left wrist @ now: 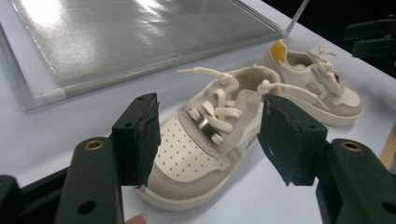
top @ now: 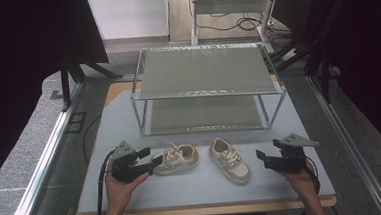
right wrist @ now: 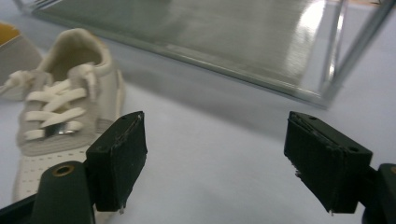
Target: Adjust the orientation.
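Note:
Two small white and grey sneakers lie side by side on the pale blue table. The left sneaker (top: 175,158) (left wrist: 205,140) points its toe at my left gripper (top: 150,158) (left wrist: 212,135). That gripper is open, its pads either side of the toe and apart from it. The right sneaker (top: 230,160) (right wrist: 60,107) has a yellow heel lining, as the left gripper view (left wrist: 317,86) shows. My right gripper (top: 262,159) (right wrist: 219,161) is open just to the right of it, with bare table between its pads.
A two-tier metal rack (top: 206,71) with grey mesh shelves stands behind the sneakers; its lower shelf (left wrist: 140,32) (right wrist: 210,32) is close to both grippers. The table's front edge (top: 205,209) runs just under the person's hands.

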The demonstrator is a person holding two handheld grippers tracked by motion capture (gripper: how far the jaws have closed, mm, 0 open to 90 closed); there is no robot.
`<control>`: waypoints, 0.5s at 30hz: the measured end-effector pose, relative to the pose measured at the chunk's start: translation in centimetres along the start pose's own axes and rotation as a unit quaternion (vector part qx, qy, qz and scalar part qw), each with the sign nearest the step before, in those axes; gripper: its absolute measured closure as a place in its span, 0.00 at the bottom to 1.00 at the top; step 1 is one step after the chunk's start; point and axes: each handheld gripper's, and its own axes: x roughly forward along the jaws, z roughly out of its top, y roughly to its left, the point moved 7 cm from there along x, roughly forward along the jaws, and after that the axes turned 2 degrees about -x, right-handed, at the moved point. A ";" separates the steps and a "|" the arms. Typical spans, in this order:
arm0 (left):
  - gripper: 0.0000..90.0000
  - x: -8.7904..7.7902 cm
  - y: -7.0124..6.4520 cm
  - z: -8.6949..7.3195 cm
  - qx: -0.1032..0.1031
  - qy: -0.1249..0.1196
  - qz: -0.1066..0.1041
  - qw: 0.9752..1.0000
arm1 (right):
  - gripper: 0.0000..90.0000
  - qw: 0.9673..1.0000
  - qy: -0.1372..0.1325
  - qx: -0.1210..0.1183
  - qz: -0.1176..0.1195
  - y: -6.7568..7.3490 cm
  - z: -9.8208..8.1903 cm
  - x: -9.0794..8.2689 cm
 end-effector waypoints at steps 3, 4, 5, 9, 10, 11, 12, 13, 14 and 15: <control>0.42 0.3 -0.2 0.0 0.001 0.003 -0.001 1.000 | 0.26 1.000 -0.004 0.008 -0.002 -0.4 -0.4 -0.5; 0.42 0.3 -0.2 0.0 0.003 0.004 -0.001 1.000 | 0.27 1.000 -0.004 0.005 -0.001 -0.4 -0.5 -0.6; 0.42 0.2 -0.3 0.0 0.003 0.004 -0.001 1.000 | 0.28 1.000 -0.002 0.004 0.002 -0.3 -0.6 -0.7; 0.42 -0.2 -0.4 -0.1 0.012 0.005 0.000 1.000 | 0.40 1.000 -0.005 -0.011 0.015 0.4 -0.2 -0.6; 0.42 -0.3 -0.4 -0.2 0.015 0.005 0.002 1.000 | 0.40 1.000 -0.005 -0.011 0.015 0.4 -0.2 -0.6; 0.42 -0.5 -0.4 -0.3 0.016 0.005 0.003 1.000 | 0.49 0.999 -0.017 -0.018 0.021 1.1 0.4 -0.7; 0.42 -0.6 -0.5 -0.4 0.016 0.006 0.002 1.000 | 0.57 0.999 -0.024 -0.018 0.029 1.5 0.8 -0.8; 0.42 -0.7 -0.5 -0.6 0.015 0.006 0.004 1.000 | 0.57 0.999 -0.024 -0.018 0.029 1.5 0.8 -0.8; 0.43 -0.8 -0.6 -0.7 0.014 0.006 0.006 1.000 | 0.67 0.998 -0.032 -0.013 0.043 1.9 1.2 -0.9; 0.45 -0.9 -0.6 -0.7 0.014 0.006 0.006 1.000 | 0.73 0.997 -0.040 -0.012 0.059 2.4 1.6 -1.0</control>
